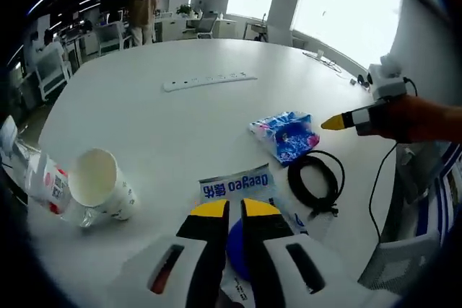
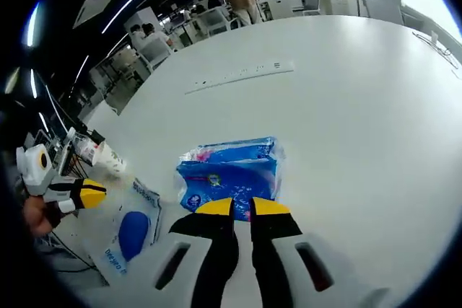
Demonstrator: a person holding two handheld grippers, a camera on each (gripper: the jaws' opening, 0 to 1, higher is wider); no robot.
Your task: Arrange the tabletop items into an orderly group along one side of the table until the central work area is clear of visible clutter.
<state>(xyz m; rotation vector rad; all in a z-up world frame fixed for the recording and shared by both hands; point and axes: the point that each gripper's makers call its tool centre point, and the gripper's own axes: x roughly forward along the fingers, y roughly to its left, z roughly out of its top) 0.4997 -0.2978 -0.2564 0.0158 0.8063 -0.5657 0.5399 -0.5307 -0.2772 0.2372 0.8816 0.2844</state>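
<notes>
Both grippers, left and right, are being held nearly closed over the clear Deegeo-printed plastic packet and the crinkly blue tissue pack mid-table, gripping nothing, so a shallow pinch is risking either wrapper being slid away.

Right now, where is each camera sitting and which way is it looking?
Left gripper view: rides the left claw, looking across the white table at a paper cup and black cable; the right claw enters.
Right gripper view: rides the right claw, above the blue packet.
Both share that packet and the power strip.
</notes>
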